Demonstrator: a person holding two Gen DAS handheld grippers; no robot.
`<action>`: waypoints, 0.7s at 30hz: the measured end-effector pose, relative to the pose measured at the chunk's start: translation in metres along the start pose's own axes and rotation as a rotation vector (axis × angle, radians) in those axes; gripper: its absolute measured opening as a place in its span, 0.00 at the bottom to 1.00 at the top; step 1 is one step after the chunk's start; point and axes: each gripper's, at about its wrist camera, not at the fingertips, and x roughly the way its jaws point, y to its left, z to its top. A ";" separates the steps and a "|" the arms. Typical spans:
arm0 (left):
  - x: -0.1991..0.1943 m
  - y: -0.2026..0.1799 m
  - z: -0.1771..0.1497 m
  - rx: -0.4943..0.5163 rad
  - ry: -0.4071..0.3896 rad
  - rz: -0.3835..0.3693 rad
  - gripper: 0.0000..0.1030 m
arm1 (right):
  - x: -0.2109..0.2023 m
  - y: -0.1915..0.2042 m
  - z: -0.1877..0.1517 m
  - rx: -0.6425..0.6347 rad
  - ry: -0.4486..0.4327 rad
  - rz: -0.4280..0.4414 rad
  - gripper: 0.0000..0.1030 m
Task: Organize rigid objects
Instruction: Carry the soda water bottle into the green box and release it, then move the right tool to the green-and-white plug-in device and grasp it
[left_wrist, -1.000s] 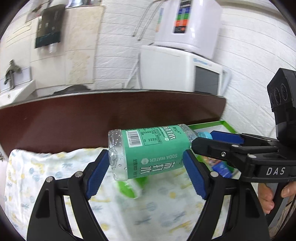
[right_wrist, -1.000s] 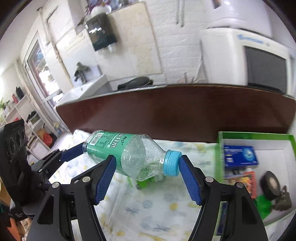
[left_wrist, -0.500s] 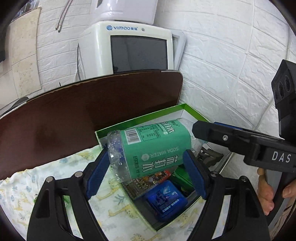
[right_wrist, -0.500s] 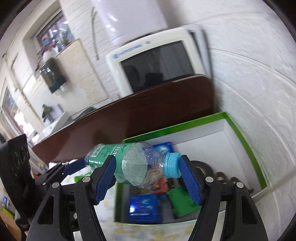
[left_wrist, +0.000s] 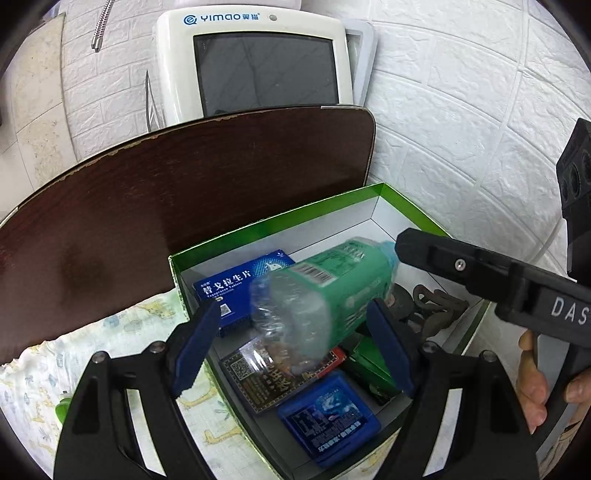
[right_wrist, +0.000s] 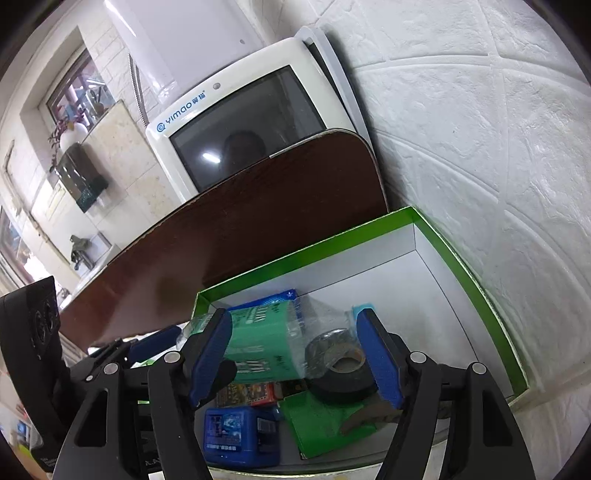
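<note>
A small clear bottle (left_wrist: 332, 291) with a green label and blue cap (right_wrist: 364, 308) hangs tilted and motion-blurred over the green-rimmed box (left_wrist: 295, 218). Its base points toward the left wrist camera. It lies between the pads of my left gripper (left_wrist: 291, 306); the left pad (left_wrist: 199, 332) stands apart from it and the right pad is at its edge. In the right wrist view the bottle (right_wrist: 266, 347) crosses my right gripper (right_wrist: 291, 314), with the cap at the right pad's tip. Both grippers stand wide. The right gripper's finger (left_wrist: 461, 258) reaches the cap end.
The box (right_wrist: 306, 254) holds a blue medicine carton (left_wrist: 236, 284), a dark card pack (left_wrist: 266, 376), a blue case (left_wrist: 328, 417), a black tape roll (right_wrist: 340, 365), a green packet (right_wrist: 321, 417) and a dark metal piece (left_wrist: 436, 306). A brown board (left_wrist: 184, 192) and white wall flank it; patterned cloth (left_wrist: 37, 376) lies left.
Both grippers carried the bottle rightward from above the cloth to over the green box. The bottle has tipped from level to slanting and is now blurred.
</note>
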 end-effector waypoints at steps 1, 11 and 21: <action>-0.001 0.001 -0.001 -0.004 -0.001 0.000 0.78 | 0.000 -0.002 -0.001 0.008 -0.001 0.001 0.71; -0.024 0.017 -0.017 -0.027 -0.028 0.053 0.78 | -0.006 0.012 -0.004 -0.004 0.002 0.008 0.71; -0.070 0.065 -0.055 -0.108 -0.081 0.212 0.78 | 0.001 0.064 -0.015 -0.079 0.057 0.065 0.71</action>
